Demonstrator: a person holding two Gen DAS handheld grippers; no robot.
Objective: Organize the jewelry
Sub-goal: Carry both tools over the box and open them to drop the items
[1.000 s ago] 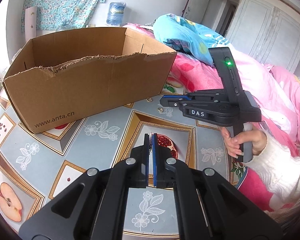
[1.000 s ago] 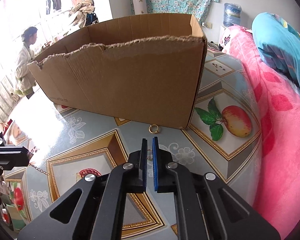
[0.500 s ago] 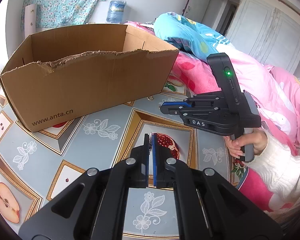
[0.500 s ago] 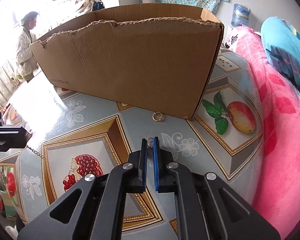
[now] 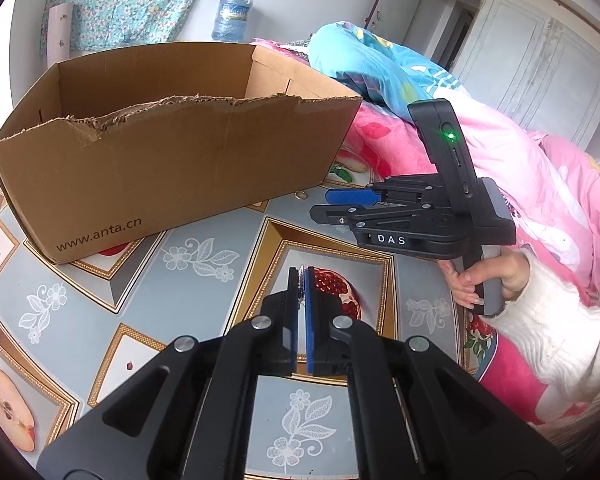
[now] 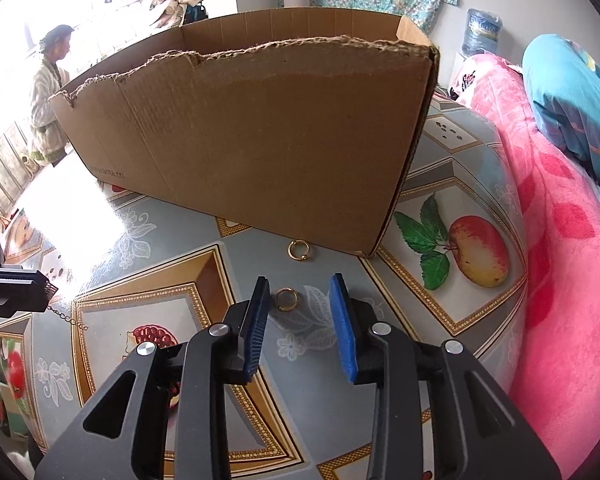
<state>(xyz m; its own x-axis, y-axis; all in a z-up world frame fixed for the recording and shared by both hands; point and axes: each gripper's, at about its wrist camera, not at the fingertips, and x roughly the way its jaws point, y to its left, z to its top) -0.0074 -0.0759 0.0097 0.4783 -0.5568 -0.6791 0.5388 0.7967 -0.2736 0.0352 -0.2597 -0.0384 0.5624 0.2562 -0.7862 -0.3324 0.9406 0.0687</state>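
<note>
Right tongs (image 6: 300, 308): opening now, shut a second ago; gold ring (image 6: 286, 299) lying loose on the table (image 6: 440, 320) between them.
Left tongs (image 5: 300, 280): staying clamped on a thin chain (image 6: 66, 317).

2 wrist views, shared cardboard box (image 5: 172, 168)

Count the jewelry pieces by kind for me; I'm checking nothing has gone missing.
Gold rings: 2, one by the cardboard box, one between the opening right gripper fingers.
Chains: 1, in the left gripper.
Total: 3
</note>
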